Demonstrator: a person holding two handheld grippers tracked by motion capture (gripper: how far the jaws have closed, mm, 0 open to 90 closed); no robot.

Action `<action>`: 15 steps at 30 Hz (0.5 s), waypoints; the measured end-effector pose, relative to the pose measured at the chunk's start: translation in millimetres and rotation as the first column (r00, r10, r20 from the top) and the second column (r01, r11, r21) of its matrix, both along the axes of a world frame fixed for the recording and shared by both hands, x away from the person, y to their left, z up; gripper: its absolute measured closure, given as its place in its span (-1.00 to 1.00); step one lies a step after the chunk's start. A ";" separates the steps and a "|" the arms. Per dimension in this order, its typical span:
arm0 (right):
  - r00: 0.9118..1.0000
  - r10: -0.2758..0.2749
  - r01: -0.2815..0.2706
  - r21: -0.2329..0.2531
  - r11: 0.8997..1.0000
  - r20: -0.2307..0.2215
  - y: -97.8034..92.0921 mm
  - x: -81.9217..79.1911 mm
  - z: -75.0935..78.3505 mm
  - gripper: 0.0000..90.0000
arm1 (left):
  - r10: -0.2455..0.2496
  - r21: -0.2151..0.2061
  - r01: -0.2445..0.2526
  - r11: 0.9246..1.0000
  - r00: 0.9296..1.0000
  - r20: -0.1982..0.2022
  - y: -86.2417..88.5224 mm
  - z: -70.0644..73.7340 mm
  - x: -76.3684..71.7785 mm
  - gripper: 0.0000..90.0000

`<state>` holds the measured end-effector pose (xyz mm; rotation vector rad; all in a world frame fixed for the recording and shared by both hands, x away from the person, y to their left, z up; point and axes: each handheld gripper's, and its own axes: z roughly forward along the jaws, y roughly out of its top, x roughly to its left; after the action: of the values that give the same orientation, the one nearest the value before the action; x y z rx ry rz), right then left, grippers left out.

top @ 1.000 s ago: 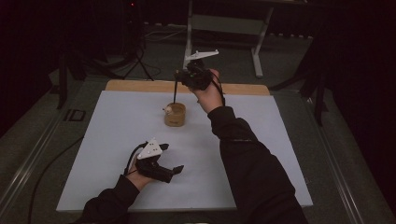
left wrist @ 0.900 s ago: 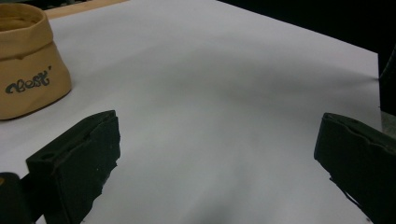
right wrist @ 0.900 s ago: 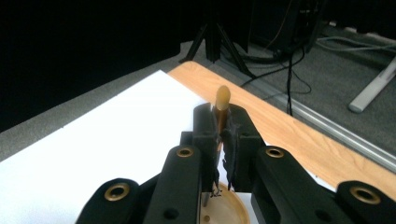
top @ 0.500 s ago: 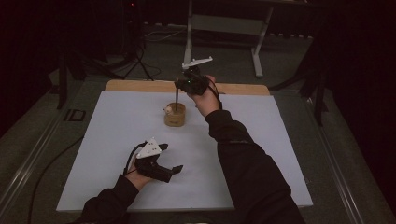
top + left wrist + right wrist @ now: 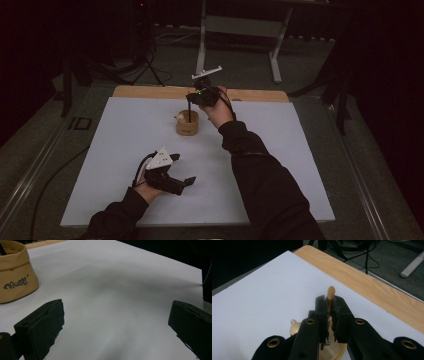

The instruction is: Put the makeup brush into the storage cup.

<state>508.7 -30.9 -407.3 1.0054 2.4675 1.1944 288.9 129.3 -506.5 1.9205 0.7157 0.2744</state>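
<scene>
High view: right hand-held gripper raised over the tan pouch at the far middle of the white-covered counter, pinching a thin dark stick that drops into the pouch. Left hand-held gripper low near the front edge, well apart from the pouch, jaws spread.

Left gripper view: black jaws wide apart over bare white sheet; tan pouch up at the left, dark script on its side reading roughly "Best".

Right gripper view: jaws pressed together on a slim wooden-tipped stick, rounded tip poking above them; pouch rim directly below, small pale knob beside it.
</scene>
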 end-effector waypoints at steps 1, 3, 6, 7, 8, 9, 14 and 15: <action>1.000 0.002 -0.002 -0.010 1.000 -0.005 0.4 0.4 -0.6 0.85 | 0.000 -0.002 0.000 1.000 1.000 -0.001 0.1 -0.1 0.2 -0.97; 1.000 0.005 -0.006 -0.013 1.000 -0.015 1.4 0.3 -1.3 0.85 | 0.000 0.001 0.000 1.000 1.000 -0.001 -0.1 -0.5 0.4 -0.97; 1.000 0.002 -0.002 -0.019 1.000 -0.031 1.9 1.8 -3.7 0.86 | 0.001 -0.001 -0.001 1.000 1.000 -0.004 -0.1 -0.6 0.6 -0.97; 0.999 0.000 -0.001 -0.022 1.000 -0.033 1.8 2.0 -4.7 0.86 | 0.000 -0.001 0.000 1.000 1.000 -0.004 0.1 -0.5 0.6 -0.97; 0.999 0.002 -0.003 -0.027 1.000 -0.038 2.8 2.3 -6.2 0.86 | 0.001 -0.002 -0.001 1.000 1.000 -0.003 0.1 -0.5 0.6 -0.97; 0.999 0.004 -0.005 -0.029 1.000 -0.042 3.3 2.3 -7.1 0.86 | 0.001 -0.002 -0.001 1.000 1.000 -0.004 0.4 -0.5 0.7 -0.97; 0.999 0.018 -0.018 -0.011 1.000 -0.051 4.7 3.3 -8.5 0.23 | 0.002 -0.004 -0.002 1.000 1.000 -0.004 0.5 -0.3 0.7 -0.97; 0.998 0.021 -0.021 -0.006 1.000 -0.058 4.6 3.3 -7.2 0.09 | -0.001 -0.004 0.001 1.000 1.000 -0.005 0.6 -0.5 0.9 -0.97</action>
<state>512.0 -26.3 -414.5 1.0290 2.5302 1.1791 289.8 129.9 -507.0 1.9182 0.7181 0.2677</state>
